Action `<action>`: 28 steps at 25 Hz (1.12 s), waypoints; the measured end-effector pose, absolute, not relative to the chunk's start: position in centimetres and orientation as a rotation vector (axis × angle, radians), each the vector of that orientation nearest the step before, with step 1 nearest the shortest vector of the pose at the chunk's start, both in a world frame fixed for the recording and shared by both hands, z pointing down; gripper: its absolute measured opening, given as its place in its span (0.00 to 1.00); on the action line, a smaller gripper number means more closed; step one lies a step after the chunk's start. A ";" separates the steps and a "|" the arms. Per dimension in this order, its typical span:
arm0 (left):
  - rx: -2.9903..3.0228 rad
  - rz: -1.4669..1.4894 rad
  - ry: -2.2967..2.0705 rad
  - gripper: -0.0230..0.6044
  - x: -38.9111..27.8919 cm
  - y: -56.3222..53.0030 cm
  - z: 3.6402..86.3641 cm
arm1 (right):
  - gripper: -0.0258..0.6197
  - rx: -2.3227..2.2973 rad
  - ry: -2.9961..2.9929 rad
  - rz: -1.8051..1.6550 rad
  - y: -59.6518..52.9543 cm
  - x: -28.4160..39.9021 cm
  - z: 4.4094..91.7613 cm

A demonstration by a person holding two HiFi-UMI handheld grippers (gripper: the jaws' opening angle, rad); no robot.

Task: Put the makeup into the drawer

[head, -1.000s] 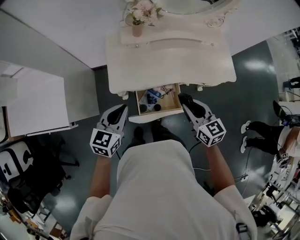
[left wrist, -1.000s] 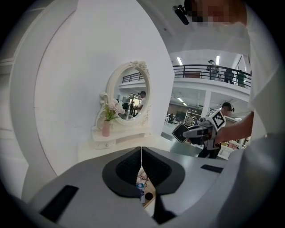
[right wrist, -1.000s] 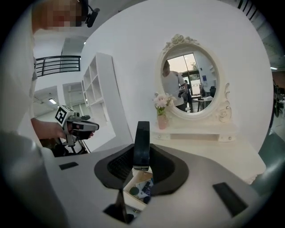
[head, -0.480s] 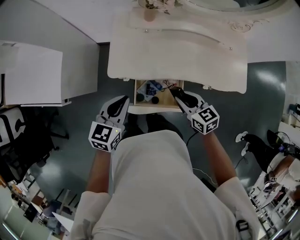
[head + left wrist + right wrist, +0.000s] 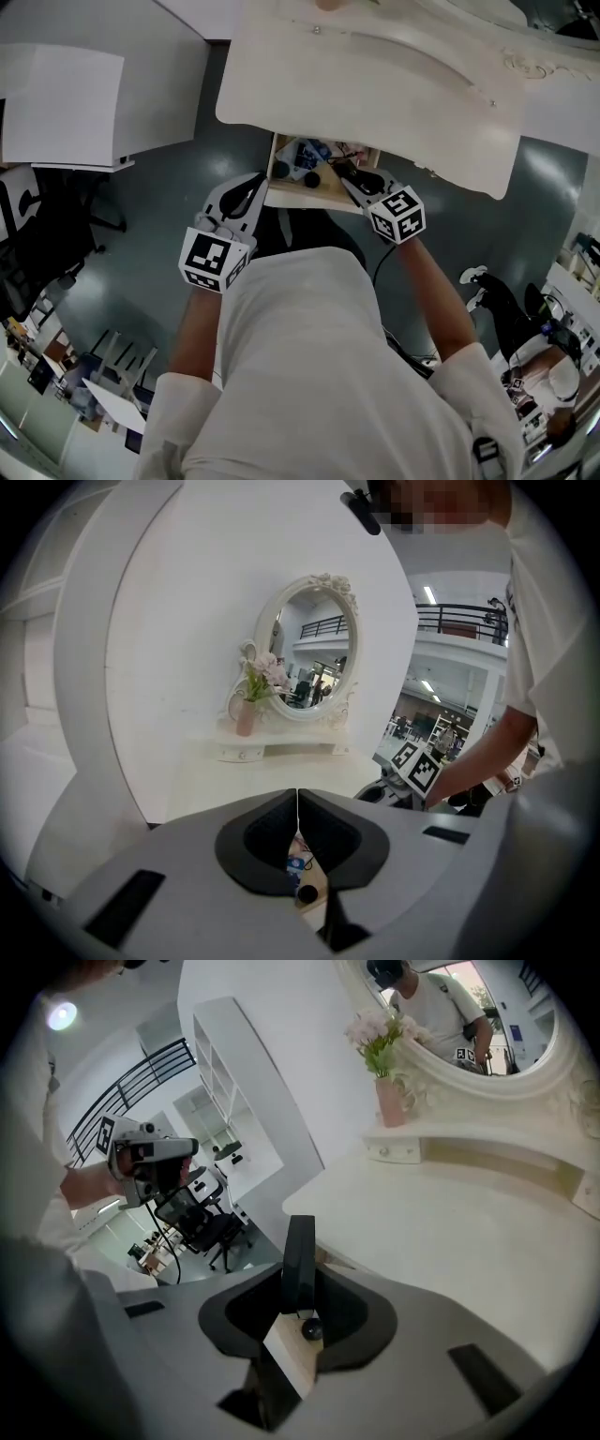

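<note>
Drawer (image 5: 305, 195): pale wood, pulled open under the white bench (image 5: 375, 84). It holds a blue item (image 5: 306, 153) and two dark round pots (image 5: 281, 171). A slim black makeup stick (image 5: 298, 1255) is clamped in the right tongs (image 5: 300, 1283) over the drawer.

Grey floor (image 5: 150, 220) shines; white cabinet (image 5: 61, 103), black chair (image 5: 37, 244) beside.

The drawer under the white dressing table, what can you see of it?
The drawer is pulled open from under the white dressing table. Inside it looks like pale wood, shallow and rectangular. In it lie a blue item and two dark round things. The right gripper, shut on a slim black stick, points into its right side.
</note>
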State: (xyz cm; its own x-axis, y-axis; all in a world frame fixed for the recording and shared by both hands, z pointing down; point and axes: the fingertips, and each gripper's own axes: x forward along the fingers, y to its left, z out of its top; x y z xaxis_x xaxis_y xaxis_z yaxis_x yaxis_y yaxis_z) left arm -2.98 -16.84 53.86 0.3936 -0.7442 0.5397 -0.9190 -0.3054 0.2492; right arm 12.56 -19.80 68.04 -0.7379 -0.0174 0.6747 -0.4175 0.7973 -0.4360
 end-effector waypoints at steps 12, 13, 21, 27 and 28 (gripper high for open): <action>2.095 0.475 -1.377 0.07 -4.4 -16.7 56.9 | 0.21 0.261 -2.112 0.876 -18.0 10.0 77.2; 2.092 0.476 -1.365 0.07 -4.2 -16.6 57.2 | 0.21 0.255 -2.099 0.880 -17.9 9.8 77.9; 2.052 0.468 -1.306 0.07 -3.0 -16.0 59.5 | 0.21 0.228 -1.992 0.911 -17.5 9.1 82.9; 2.021 0.471 -1.324 0.07 -3.6 -16.2 60.3 | 0.21 0.188 -1.914 0.888 -16.9 8.9 86.7; 2.012 0.470 -1.329 0.07 -3.8 -16.1 60.4 | 0.21 0.182 -1.902 0.880 -16.8 8.9 87.2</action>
